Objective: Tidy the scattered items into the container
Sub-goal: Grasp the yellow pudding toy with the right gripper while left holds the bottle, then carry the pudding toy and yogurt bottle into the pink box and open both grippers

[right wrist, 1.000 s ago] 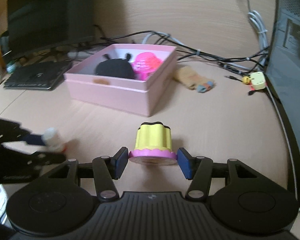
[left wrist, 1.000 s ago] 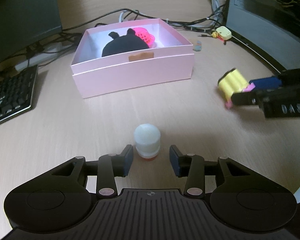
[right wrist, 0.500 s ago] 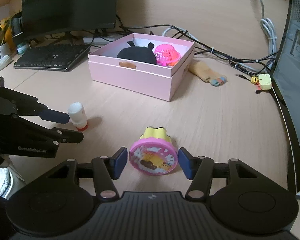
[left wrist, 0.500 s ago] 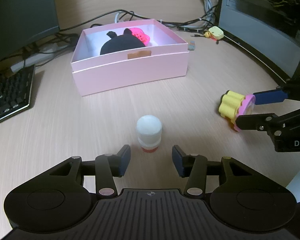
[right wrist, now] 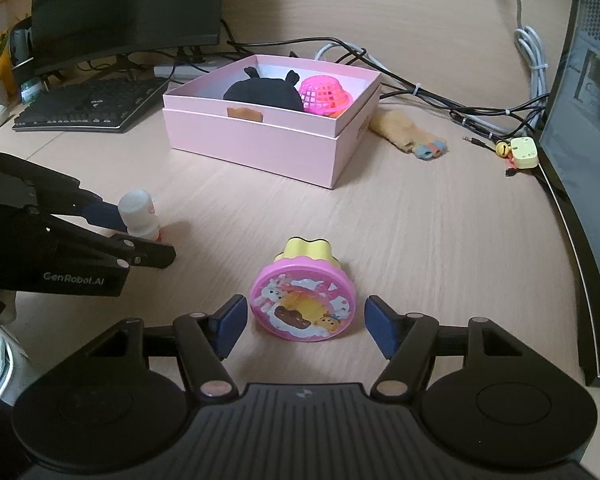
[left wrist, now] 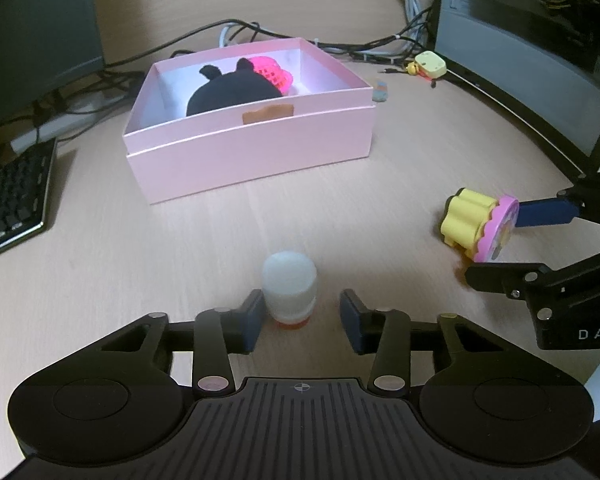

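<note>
On the pale wood-grain surface (left wrist: 100,264), the yellow fluted plastic cup with a pink cartoon-printed base (right wrist: 303,300) now lies tipped on its side, base toward the right hand-held gripper (right wrist: 302,322); a second ago it stood upright between those fingers. The jaws are opening and stand spread clear of it, so that grasp looks lost and needs redoing. The left hand-held gripper (left wrist: 300,322) is closing around the small white frosted bottle with a red foot (left wrist: 289,286), which stands upright as before: the left pad touches it, the right pad is still apart. Both things sit toward the near edge, well short of the pink cardboard box (left wrist: 256,148), which already holds a black eared plush (left wrist: 232,90) and a pink mesh basket (left wrist: 270,73).
</note>
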Motion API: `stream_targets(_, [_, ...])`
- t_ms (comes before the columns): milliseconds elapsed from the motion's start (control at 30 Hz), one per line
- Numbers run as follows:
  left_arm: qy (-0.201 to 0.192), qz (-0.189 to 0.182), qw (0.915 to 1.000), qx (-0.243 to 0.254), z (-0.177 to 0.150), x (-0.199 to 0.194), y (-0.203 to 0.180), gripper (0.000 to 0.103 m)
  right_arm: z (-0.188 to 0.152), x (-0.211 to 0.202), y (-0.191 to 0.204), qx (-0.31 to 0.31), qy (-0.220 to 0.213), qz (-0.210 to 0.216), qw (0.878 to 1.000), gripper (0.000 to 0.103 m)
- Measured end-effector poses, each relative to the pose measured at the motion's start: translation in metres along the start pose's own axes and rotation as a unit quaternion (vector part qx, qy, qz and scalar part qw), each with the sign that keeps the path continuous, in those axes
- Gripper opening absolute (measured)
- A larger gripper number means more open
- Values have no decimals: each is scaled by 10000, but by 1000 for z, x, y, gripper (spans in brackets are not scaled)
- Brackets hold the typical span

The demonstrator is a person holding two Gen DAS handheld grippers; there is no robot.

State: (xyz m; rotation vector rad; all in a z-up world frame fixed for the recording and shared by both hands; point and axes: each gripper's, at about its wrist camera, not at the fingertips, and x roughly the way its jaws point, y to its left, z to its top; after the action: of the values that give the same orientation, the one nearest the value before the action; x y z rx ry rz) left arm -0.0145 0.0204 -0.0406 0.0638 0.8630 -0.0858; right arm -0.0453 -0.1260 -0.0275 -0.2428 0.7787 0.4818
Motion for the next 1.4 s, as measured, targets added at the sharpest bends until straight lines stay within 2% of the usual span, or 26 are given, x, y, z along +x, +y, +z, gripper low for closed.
stream_targets(33, [-3,-17,10000,11,0,0,0,35,0,0,0,1,6,3,10000,64])
stream_targets(100, [-10,-52,10000,46,1,-2,0,32,0,1,0,-5,21,28,10000,58])
stream_targets(167, [-25,-39,9999,104,2,-3,-1,29,1,1,0,-45,26,32,10000,56])
stream_targets(667, [-347,-56,9993,140,13,-42,6,29,36,-31,7,-480,-430,356,9973,56])
stream_targets(1100, [-562,-45,9981,244,29,-53,13,29,66,-35,7,-839,-672,566,9926,56])
stream_targets(1233, [-666,-24,9976,193,48,-49,25,29,80,-31,1,-759,-757,644,9921,56])
stream_targets(1400, [-1161,182,9926,293,101,-36,46,29,121,-13,-12,-567,-1196,518,9899,56])
